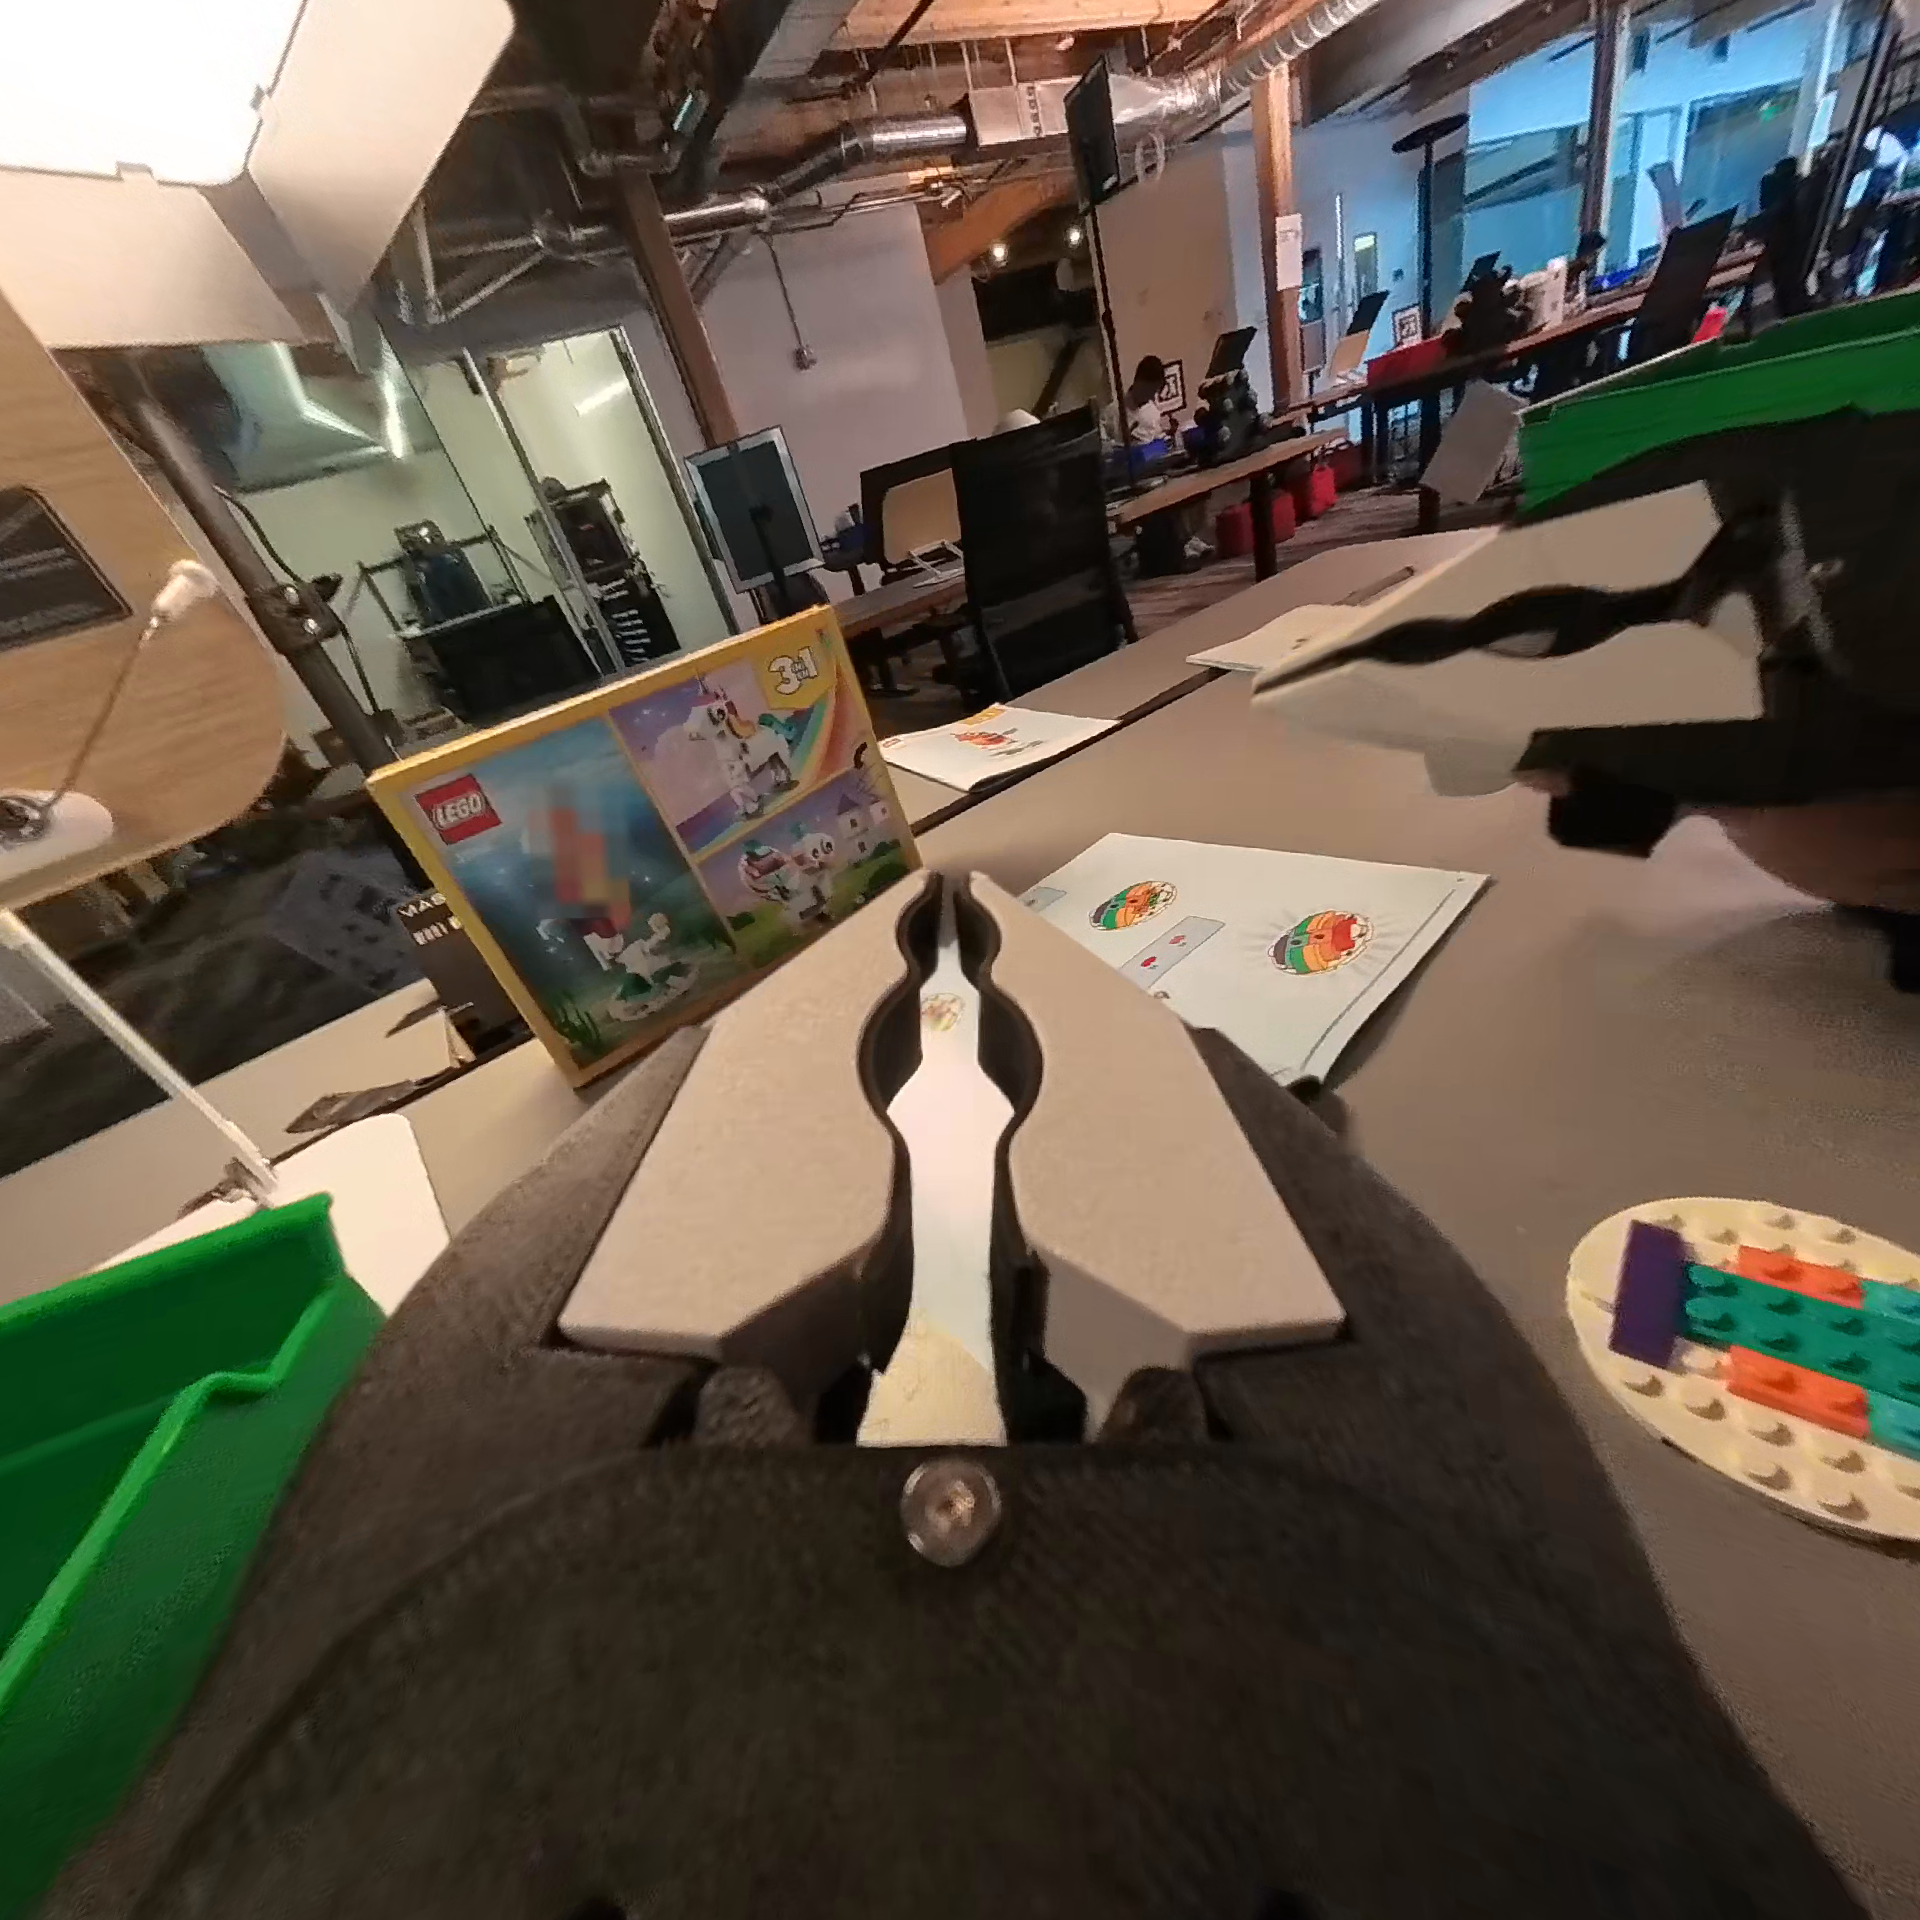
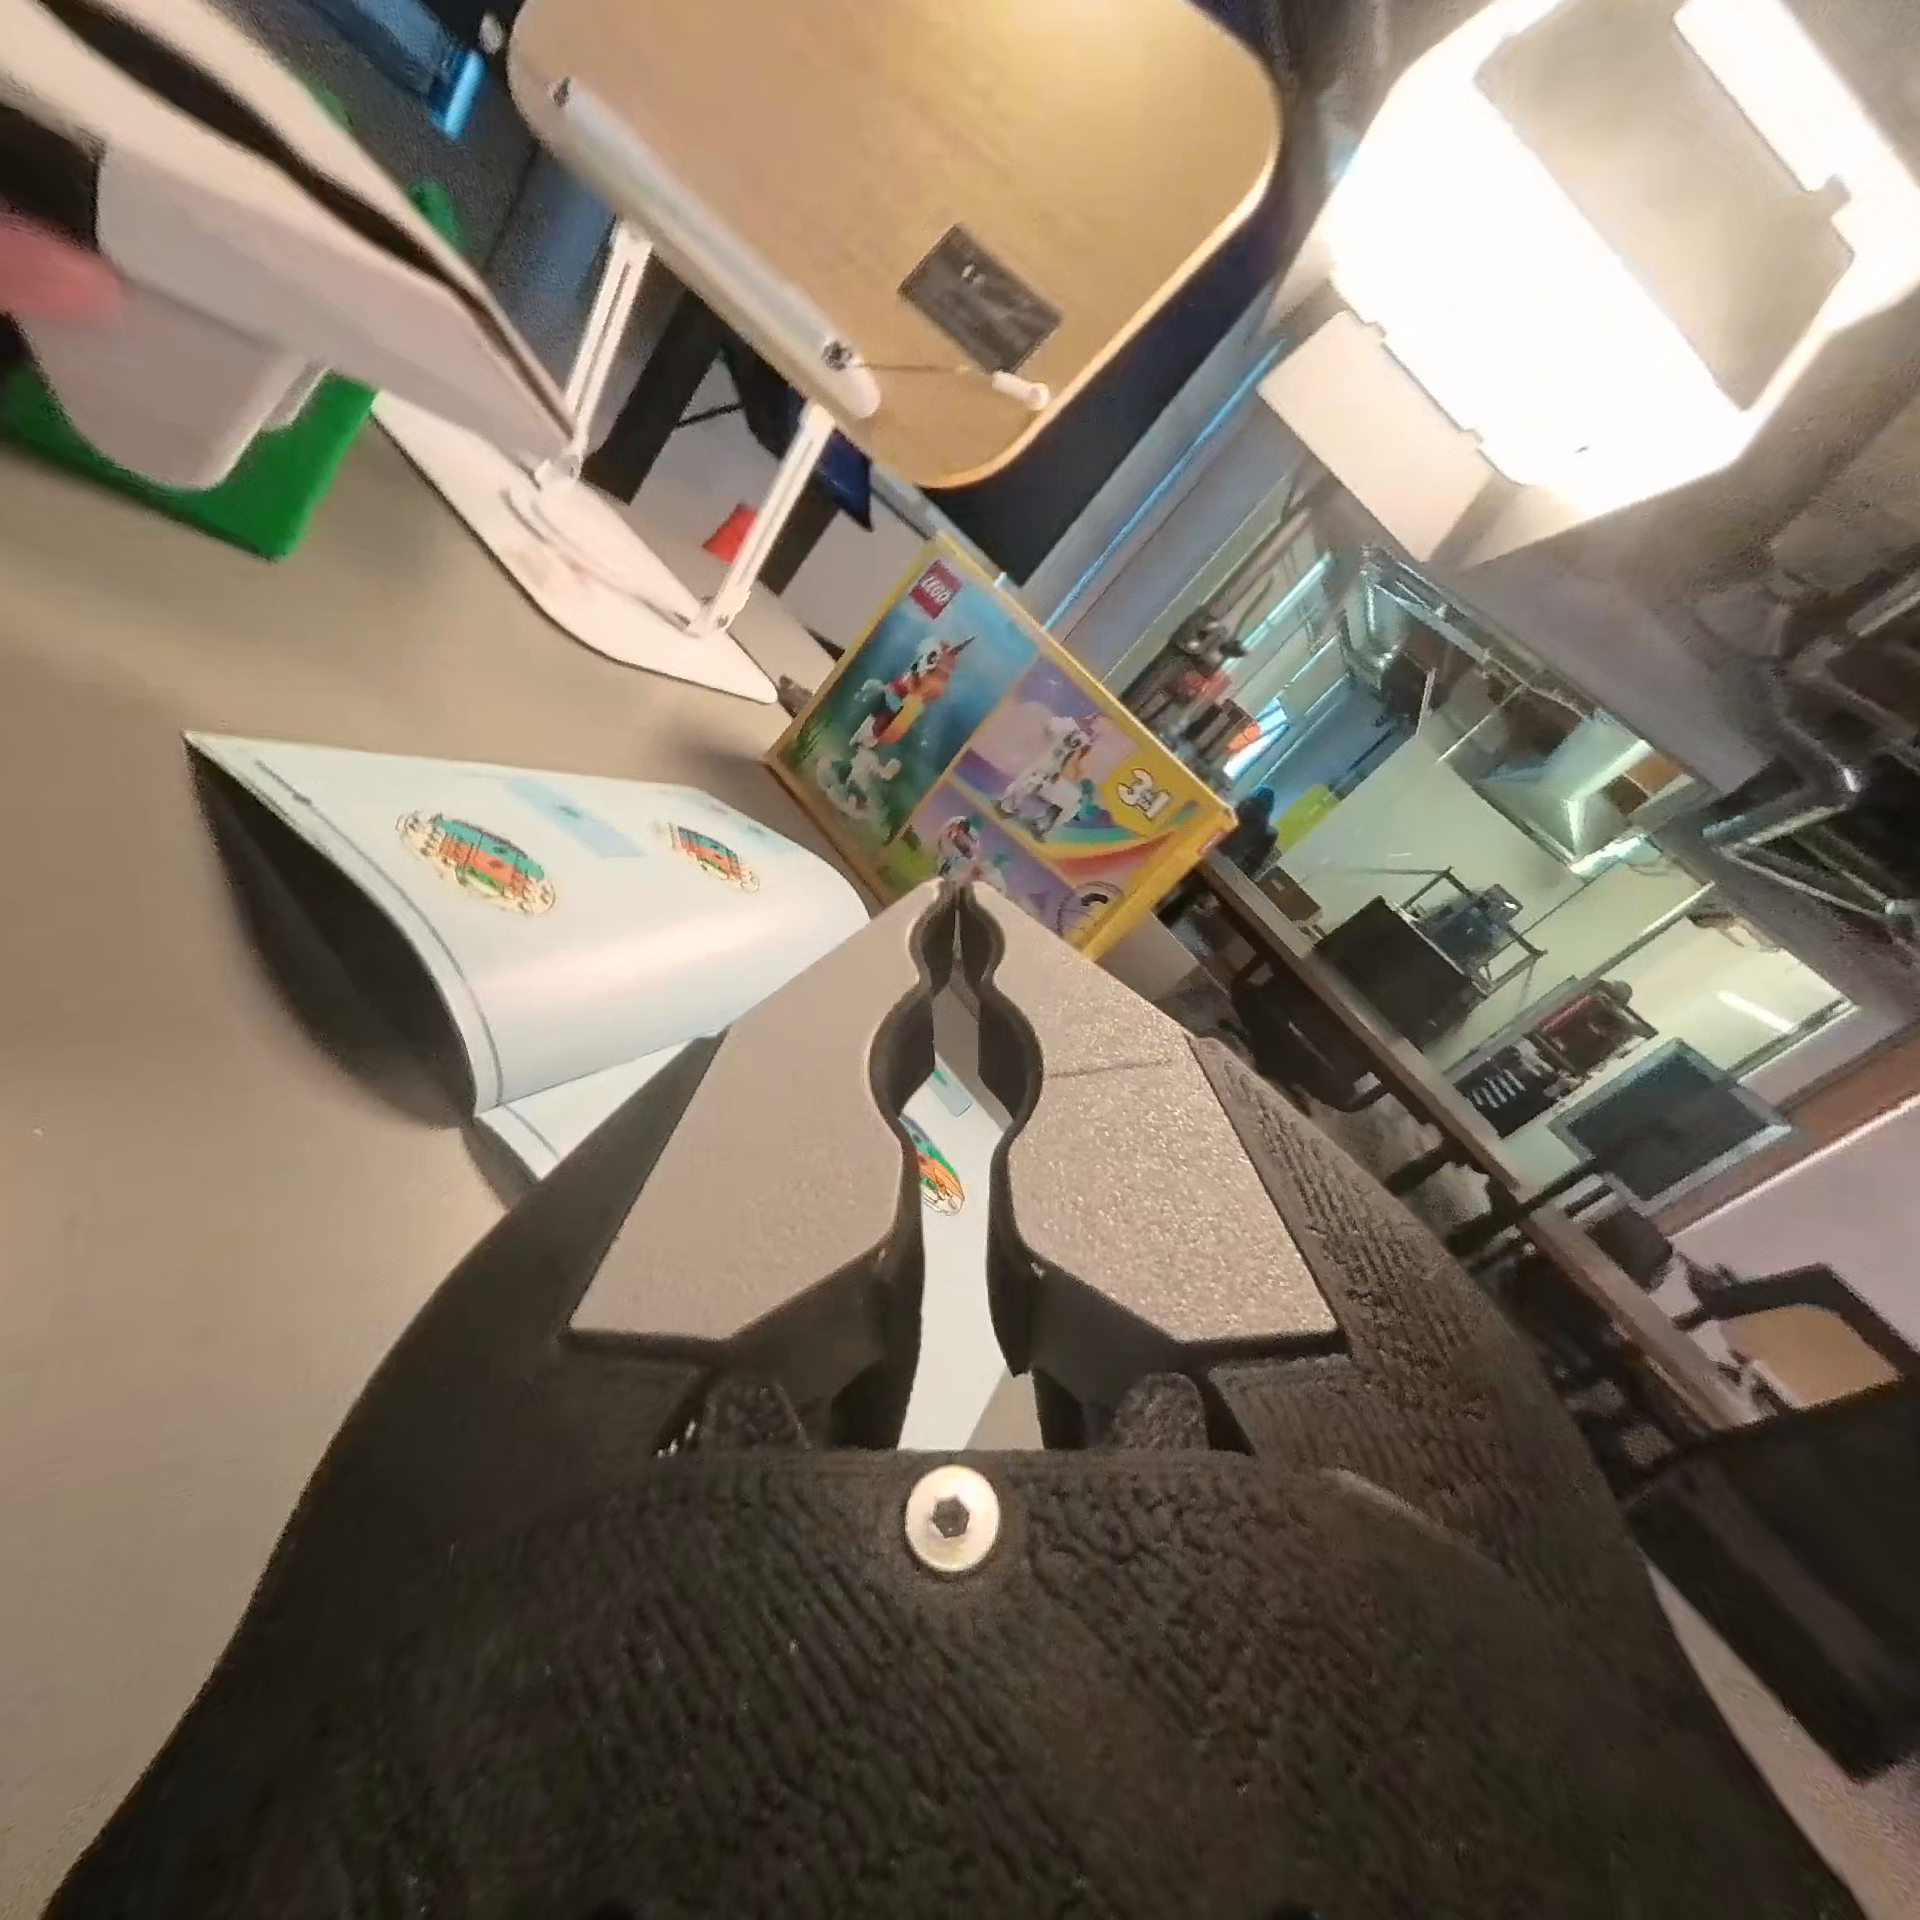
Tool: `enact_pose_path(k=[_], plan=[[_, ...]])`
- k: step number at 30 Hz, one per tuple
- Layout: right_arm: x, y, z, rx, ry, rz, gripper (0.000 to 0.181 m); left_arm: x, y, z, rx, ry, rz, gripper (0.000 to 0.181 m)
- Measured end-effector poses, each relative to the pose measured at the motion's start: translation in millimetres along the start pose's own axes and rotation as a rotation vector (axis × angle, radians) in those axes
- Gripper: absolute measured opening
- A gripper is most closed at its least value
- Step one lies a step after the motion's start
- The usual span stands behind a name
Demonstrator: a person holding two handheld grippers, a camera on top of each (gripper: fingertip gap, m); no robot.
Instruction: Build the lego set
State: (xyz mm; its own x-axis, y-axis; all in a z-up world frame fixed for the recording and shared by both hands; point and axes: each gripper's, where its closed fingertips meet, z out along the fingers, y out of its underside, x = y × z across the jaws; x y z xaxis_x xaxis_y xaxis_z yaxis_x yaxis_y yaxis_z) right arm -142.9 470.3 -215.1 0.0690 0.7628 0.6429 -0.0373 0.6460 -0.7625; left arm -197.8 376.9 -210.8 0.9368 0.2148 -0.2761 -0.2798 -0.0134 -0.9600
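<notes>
Consulting the pale open instruction booklet (image 1: pixel 1247 935) on the grey counter (image 1: pixel 1507 1091), both tools are idle. Left hand-held gripper (image 1: pixel 954 894) and right hand-held gripper (image 2: pixel 956 896) are clenched, fingertips together, grasping nothing. The cream round studded plate bearing teal, orange and purple bricks (image 1: pixel 1756 1361) lies right of the left tool. Next, probably: fetching a brick, perhaps from the green plastic bin (image 1: pixel 156 1455).

On the grey bench: one yellow cardboard set box (image 1: pixel 644 842) at its far edge, two open paper instruction booklets (image 1: pixel 1257 940) (image 1: pixel 987 743), one round cream studded plate (image 1: pixel 1756 1382) carrying two orange bricks (image 1: pixel 1803 1262) (image 1: pixel 1792 1387) and one purple brick (image 1: pixel 1647 1288), one green plastic bin (image 1: pixel 156 1382).
</notes>
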Motion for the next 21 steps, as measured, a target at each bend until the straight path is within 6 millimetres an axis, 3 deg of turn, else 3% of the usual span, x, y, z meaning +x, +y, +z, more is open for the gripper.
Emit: enact_pose_path(k=[5, 10, 16, 19, 21], plan=[[10, 3, -7, 0.004, 0.039, 0.068, 0.000, 3, -7, -2, 0.029, -0.008, 0.073, 0.001], [9, 4, -3, 0.018, 0.016, 0.078, 0.000, 20, -15, -4, 0.069, 0.032, 0.175, 0.003], [5, 0, -3, 0.062, -0.044, 0.121, 0.000, 36, -39, -16, 0.154, 0.073, 0.217, 0.009], [5, -1, -4, 0.073, -0.053, 0.139, 0.000, 48, -64, -34, 0.226, 0.113, 0.191, 0.009], [3, -1, -5, 0.068, -0.057, 0.108, 0.000, 44, -108, -71, 0.356, 0.085, 0.163, 0.007]])
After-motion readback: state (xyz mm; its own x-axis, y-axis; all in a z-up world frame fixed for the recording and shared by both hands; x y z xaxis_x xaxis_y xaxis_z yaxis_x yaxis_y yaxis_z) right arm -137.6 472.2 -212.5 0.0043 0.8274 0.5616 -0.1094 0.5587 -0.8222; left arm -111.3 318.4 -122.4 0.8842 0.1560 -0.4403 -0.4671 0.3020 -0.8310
